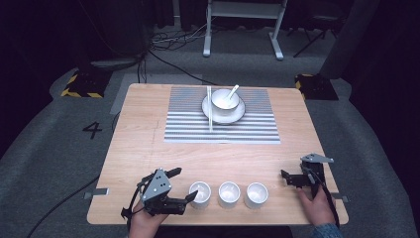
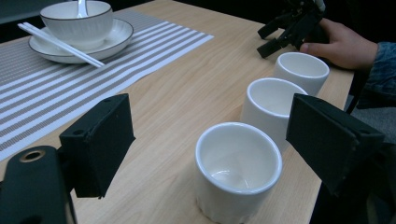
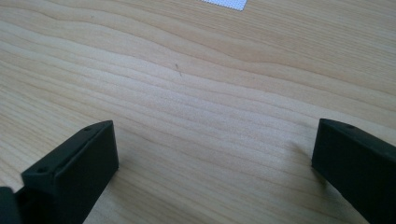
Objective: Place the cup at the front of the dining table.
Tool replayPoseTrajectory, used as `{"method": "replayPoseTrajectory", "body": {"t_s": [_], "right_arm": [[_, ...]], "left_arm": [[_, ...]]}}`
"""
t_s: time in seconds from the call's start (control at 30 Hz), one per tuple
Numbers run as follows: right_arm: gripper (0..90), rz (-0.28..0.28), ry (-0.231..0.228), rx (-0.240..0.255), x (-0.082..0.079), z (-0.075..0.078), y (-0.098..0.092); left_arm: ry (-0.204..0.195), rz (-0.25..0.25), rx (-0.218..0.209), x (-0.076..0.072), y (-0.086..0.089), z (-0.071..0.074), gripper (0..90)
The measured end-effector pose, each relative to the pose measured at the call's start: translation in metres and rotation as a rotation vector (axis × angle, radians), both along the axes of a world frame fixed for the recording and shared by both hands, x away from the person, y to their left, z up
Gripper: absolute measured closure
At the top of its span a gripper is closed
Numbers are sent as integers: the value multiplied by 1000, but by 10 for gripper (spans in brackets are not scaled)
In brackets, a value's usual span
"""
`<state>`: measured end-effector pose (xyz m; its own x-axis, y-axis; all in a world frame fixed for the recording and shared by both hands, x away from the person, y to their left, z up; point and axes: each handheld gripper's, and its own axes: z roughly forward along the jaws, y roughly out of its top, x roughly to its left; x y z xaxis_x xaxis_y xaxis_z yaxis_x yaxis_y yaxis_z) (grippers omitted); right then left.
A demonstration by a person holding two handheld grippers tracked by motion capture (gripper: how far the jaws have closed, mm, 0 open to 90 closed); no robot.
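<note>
Three small white ceramic cups stand in a row along the near edge of the light wooden table (image 1: pixel 148 129): the left cup (image 1: pixel 200 194), the middle cup (image 1: pixel 229 194) and the right cup (image 1: pixel 257 194), all upright and empty. The left gripper (image 1: pixel 182 184) sits at the left cup with its jaws spread wide, one on either side, not clamped on it. The right gripper (image 1: pixel 288 177) rests low over bare wood beyond the right cup, jaws likewise parted and holding nothing. Farther back, a grey striped placemat (image 1: pixel 188 124) carries a white plate (image 1: pixel 236 115) with a white bowl (image 1: pixel 225 101) and spoon (image 1: pixel 232 91) in it; white chopsticks (image 1: pixel 210 109) lie across the plate's left rim.
</note>
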<state>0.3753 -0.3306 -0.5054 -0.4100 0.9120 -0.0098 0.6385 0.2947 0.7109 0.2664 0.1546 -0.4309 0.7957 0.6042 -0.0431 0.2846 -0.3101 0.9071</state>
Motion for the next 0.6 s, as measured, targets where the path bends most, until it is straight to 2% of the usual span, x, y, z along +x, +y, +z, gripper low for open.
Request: {"method": "replayPoseTrajectory", "body": {"t_s": [0.17,0.23,0.3,0.43,0.6], "right_arm": [[3,0,0,0,0,0,0],[3,0,0,0,0,0,0],[3,0,0,0,0,0,0],[4,0,0,0,0,0,0],[3,0,0,0,0,0,0]], "left_arm": [[33,-9,35,2,-4,-2,150],[85,-15,78,6,-8,-9,151],[110,-18,86,8,-9,-13,150],[131,-27,113,9,-14,-19,147],[139,-37,131,9,-21,-25,144]]}}
